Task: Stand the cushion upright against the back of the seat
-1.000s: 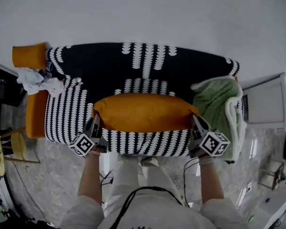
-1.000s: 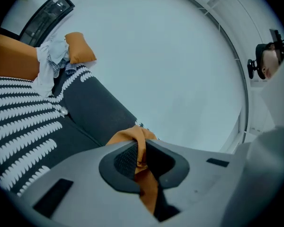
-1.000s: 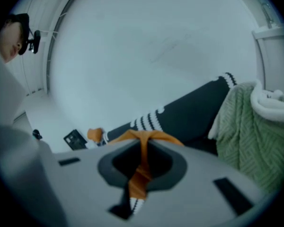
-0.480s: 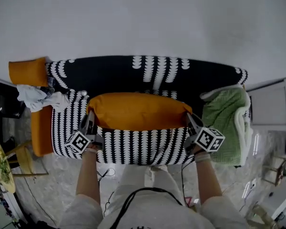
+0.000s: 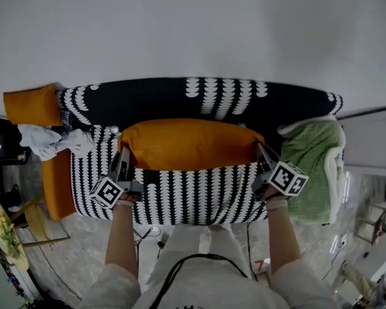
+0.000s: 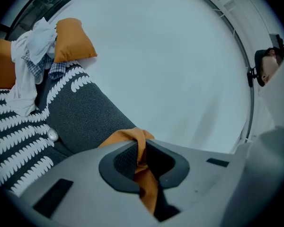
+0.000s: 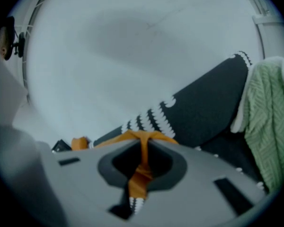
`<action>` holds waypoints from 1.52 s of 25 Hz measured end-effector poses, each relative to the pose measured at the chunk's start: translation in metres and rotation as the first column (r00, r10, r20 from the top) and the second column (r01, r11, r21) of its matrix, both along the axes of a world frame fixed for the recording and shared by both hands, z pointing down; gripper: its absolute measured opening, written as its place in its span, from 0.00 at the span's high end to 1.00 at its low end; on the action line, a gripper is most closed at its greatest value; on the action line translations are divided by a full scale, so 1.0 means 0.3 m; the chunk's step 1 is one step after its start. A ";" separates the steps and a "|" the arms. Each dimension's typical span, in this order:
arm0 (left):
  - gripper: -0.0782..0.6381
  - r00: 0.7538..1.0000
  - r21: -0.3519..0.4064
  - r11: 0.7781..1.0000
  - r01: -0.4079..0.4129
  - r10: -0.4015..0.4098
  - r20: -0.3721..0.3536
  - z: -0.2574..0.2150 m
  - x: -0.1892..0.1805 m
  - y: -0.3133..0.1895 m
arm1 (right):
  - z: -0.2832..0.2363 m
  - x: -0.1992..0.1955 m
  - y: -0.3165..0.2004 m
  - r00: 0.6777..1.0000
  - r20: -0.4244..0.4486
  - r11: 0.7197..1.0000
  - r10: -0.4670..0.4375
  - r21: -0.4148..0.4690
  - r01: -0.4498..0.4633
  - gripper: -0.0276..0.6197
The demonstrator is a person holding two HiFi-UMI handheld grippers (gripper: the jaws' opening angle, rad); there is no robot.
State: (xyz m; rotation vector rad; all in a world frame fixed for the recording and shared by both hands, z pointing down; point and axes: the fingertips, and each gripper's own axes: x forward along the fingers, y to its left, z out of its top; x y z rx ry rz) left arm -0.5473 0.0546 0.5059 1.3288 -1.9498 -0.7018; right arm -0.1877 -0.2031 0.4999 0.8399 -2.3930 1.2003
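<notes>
White wall (image 5: 193, 24) behind sofa (image 5: 199, 98); orange cushion (image 5: 190, 143) by sofa backrest, left gripper (image 5: 123, 156) and right gripper (image 5: 260, 152) each pinched tight on a cushion corner.

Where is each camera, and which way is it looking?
Head view: on the person's head, looking steeply down at the sofa and cushion; both forearms, the left gripper and the right gripper show.
Left gripper view: rides that gripper, facing the sofa back and wall; its jaws pinch a cushion corner.
Right gripper view: the same on the other side, blanket at right.
Shared: all show cushion and sofa.
</notes>
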 end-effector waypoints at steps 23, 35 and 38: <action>0.82 1.000 -0.123 0.992 -0.014 0.015 0.010 0.062 -0.085 -0.183 | 0.099 -0.118 -0.242 0.982 -0.188 1.000 0.011 -0.006 -0.013 0.89; 0.82 0.997 -0.172 0.985 -0.022 0.034 0.066 0.126 -0.095 -0.217 | 0.160 -0.151 -0.259 0.977 -0.209 0.996 0.042 0.089 -0.024 0.89; 0.82 0.997 -0.147 0.989 -0.016 0.027 0.074 0.109 -0.103 -0.218 | 0.137 -0.150 -0.259 0.982 -0.173 0.992 0.074 0.109 -0.056 0.89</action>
